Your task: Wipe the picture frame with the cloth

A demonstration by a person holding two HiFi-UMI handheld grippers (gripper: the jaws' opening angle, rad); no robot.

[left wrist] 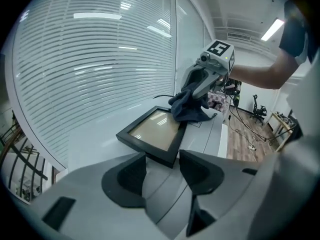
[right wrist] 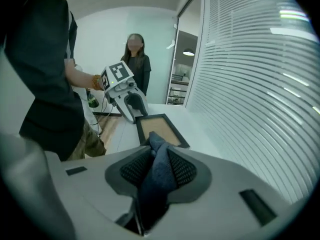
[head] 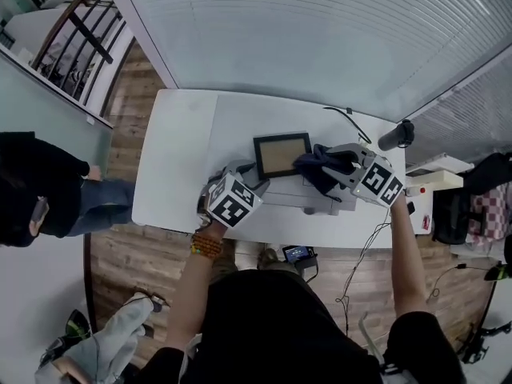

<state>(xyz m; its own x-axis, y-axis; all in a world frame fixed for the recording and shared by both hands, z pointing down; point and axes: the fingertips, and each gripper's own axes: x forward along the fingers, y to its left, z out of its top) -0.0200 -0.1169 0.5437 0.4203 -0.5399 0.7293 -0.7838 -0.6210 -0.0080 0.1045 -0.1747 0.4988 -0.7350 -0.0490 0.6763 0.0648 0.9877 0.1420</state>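
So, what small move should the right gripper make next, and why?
Probably slide the right gripper leftward across the picture frame: its jaws clamp the dark cloth, which reaches only the frame's right edge, so most of its face is bare.

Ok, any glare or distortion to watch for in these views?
Left gripper view: fisheye bows the blinds, pale light streaks glare on the picture frame. Right gripper view: the cloth is sharp, edges curve. Head view: evenly lit, picture frame glare-free.

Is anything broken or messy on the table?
Nothing stands out. The picture frame lies on the white table with no crack or spill showing. The dark cloth is bunched in the right gripper at the frame's edge.
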